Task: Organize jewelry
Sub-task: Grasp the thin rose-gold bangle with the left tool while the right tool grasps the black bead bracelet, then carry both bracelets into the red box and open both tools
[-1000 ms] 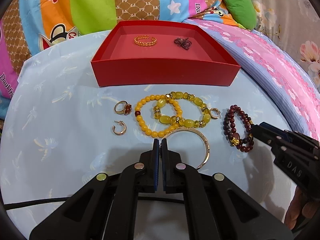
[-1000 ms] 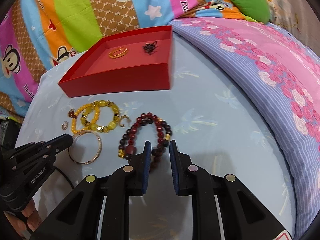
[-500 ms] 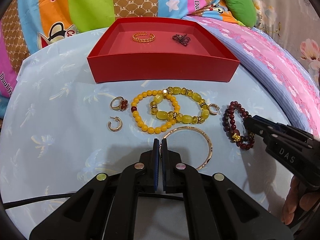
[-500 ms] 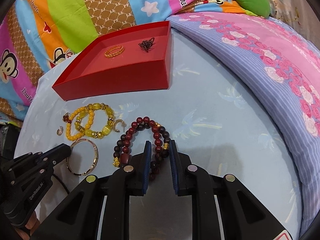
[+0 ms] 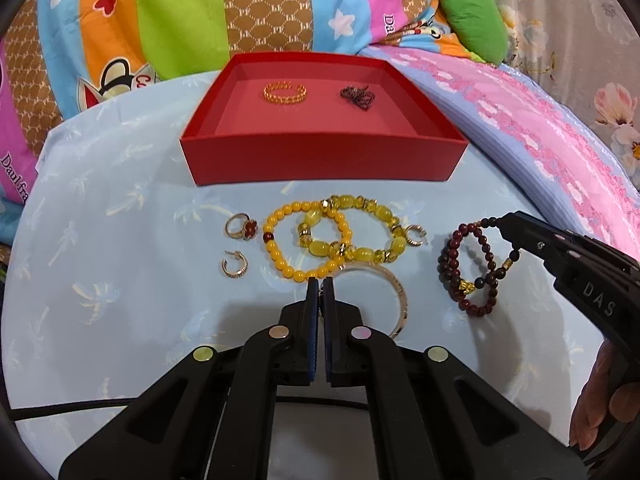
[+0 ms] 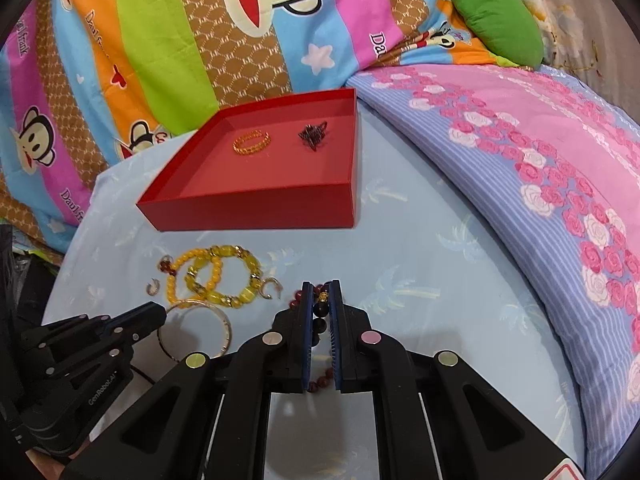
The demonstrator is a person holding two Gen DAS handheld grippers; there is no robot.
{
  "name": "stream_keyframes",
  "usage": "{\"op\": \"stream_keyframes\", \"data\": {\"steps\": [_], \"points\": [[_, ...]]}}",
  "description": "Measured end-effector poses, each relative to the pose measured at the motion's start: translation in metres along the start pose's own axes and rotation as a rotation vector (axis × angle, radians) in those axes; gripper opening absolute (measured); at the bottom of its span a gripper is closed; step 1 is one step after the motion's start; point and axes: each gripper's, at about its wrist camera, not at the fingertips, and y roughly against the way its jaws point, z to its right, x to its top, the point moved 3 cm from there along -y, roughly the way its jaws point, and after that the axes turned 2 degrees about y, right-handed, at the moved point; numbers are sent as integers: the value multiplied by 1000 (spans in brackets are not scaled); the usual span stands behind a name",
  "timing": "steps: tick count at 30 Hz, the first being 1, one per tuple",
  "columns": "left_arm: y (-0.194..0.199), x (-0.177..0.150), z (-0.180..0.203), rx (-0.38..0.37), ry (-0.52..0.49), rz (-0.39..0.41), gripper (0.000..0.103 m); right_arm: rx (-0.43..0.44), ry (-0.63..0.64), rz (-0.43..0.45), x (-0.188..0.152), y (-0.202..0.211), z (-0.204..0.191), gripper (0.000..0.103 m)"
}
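Pale blue bedding (image 5: pixel 120 184) carries the work: right gripper (image 6: pixel 321 286) has its jaws clamped on the dark bead bracelet (image 5: pixel 472 268), lifting it. Next, carry it over the wall of the red box (image 5: pixel 320 160). Left gripper (image 5: pixel 321 282), jaws closed and empty, hovers by the bangle (image 5: pixel 394 284); yellow bracelets (image 5: pixel 320 240) lie just beside, so dangling loops could snag.

The right gripper (image 6: pixel 321 300) is now closing on the dark red bracelet (image 5: pixel 472 268) and lifting one side, so its beads are hanging stretched from the fingertips toward 7 o'clock. Beads that were lying ahead of the tips are now sitting between the fingers (image 6: pixel 307 332).
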Motion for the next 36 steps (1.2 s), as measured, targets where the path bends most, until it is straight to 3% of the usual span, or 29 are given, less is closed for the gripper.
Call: {"op": "stream_keyframes", "data": {"steps": [9,14,15,19,22,26,29,31,36], "points": [[25,18,6,-2,-25,56,0,15,35,67,30,30,-9,8],[13,12,4,-21,-16,10,2,18,26,69,26,35,-6,8],[10,10,5,-27,-15,0,9,20,22,66,24,35,-5,8],[3,2,16,6,-42,16,62,29,15,57,19,34,-5,8],[-4,0,29,38,-91,25,76,33,11,54,18,33,-4,8],[-23,-1,33,64,-94,-24,76,32,6,50,19,30,-2,8],[-35,-5,30,64,-77,-67,67,29,3,45,19,27,0,8],[-33,-6,32,62,-93,-62,60,29,-1,40,18,25,1,8],[-27,-6,27,26,-65,-69,59,29,-6,30,17,21,2,8]]}}
